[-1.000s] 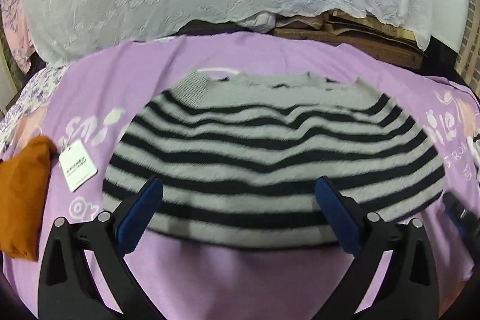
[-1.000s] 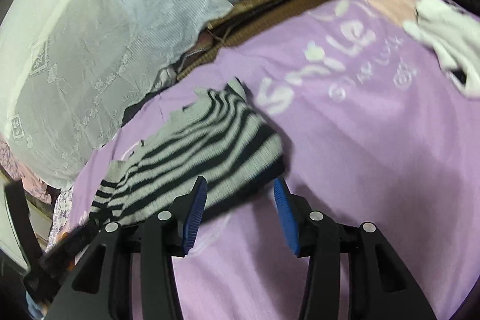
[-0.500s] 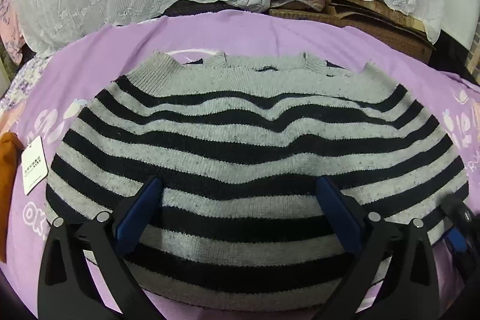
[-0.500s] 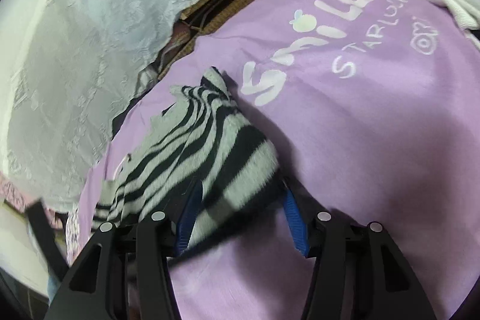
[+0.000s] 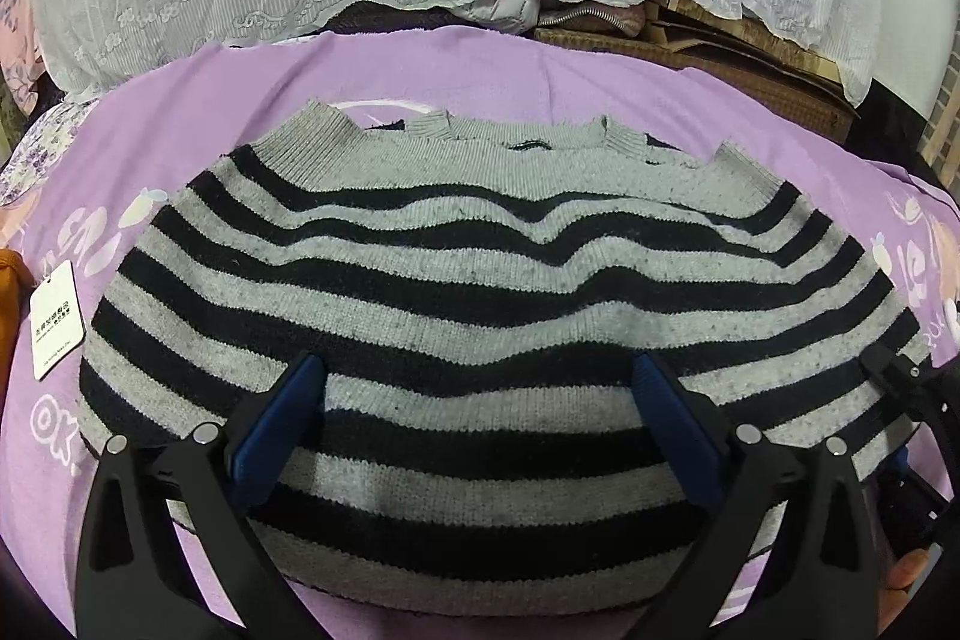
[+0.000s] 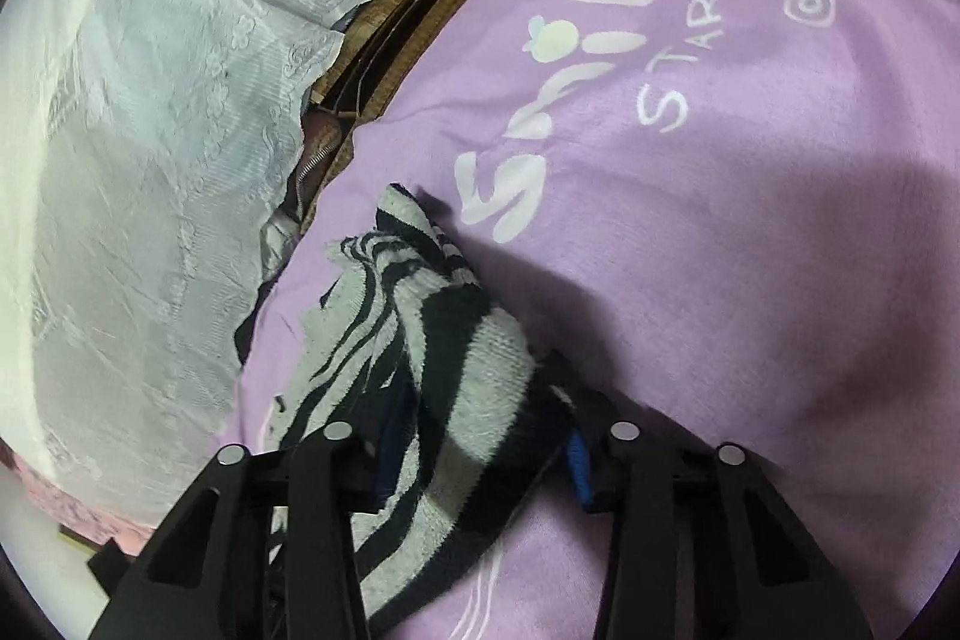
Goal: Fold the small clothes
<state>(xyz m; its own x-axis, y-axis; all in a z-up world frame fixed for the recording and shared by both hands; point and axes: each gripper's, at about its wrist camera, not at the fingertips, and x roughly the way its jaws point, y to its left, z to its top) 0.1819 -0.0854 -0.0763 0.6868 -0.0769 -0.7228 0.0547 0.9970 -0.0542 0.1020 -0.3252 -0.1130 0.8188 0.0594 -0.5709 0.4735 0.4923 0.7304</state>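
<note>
Striped sweater (image 5: 480, 280) flat on purple blanket (image 5: 456, 70), directly beneath and ahead of left gripper (image 5: 480, 424) | left jaws spread wide, holding nothing | right gripper (image 6: 480, 454) at sweater's right corner, fabric bunched between fingers; clamping cannot be told

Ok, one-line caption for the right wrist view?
Right gripper straddles the corner of a striped sweater on a purple blanket.

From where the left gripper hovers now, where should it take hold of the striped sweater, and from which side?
Take the striped sweater at its near hem, left of centre, coming in low from the near side. That edge lies flat on the purple blanket. The left gripper is open over the sweater; the right gripper straddles the right corner.
</note>
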